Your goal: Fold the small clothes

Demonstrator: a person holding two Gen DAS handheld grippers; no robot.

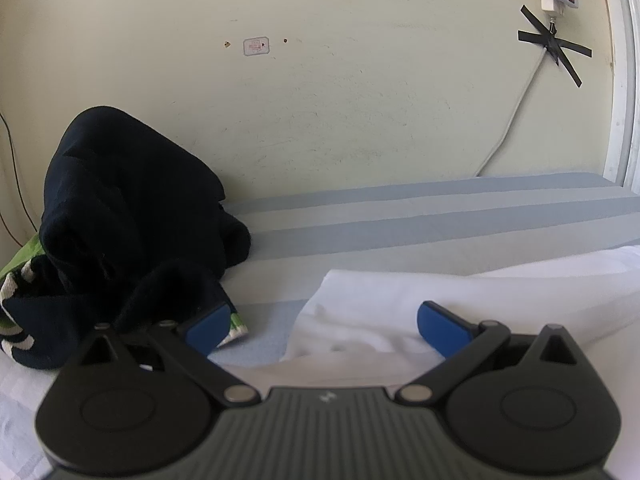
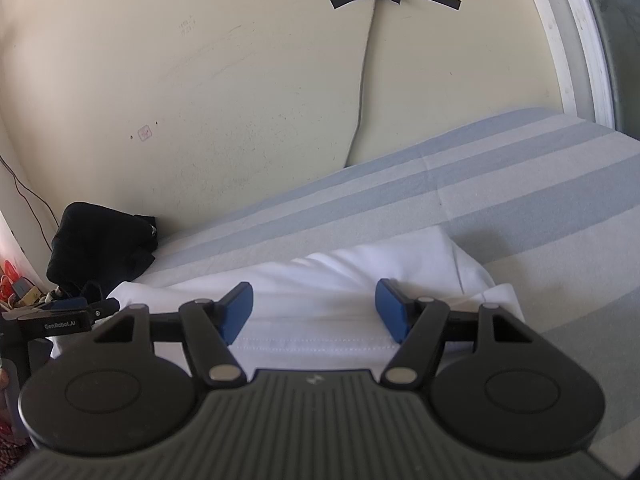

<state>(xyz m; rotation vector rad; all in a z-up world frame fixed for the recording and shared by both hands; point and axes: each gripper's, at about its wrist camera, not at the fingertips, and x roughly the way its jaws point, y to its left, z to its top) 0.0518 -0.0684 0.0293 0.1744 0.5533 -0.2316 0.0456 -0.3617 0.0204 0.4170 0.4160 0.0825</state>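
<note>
A white garment [image 1: 440, 280] lies flat on the striped blue-grey bed sheet [image 1: 440, 224]. Its stitched hem runs across just in front of the right gripper. My left gripper [image 1: 322, 312] is open, with its blue pads spread wide over the garment's left edge and nothing pressed between them. My right gripper [image 2: 314, 292] is also open. Its blue pads stand apart above the white garment [image 2: 340, 272], near the hem, and are not pinching the cloth.
A heap of dark navy clothes [image 1: 128, 200] sits against the wall at the left, with a green-and-white piece [image 1: 24, 256] under it. The same heap [image 2: 100, 240] shows in the right wrist view. A cable taped with a black cross [image 1: 554, 46] runs down the cream wall. Bare striped sheet [image 2: 520, 184] lies to the right.
</note>
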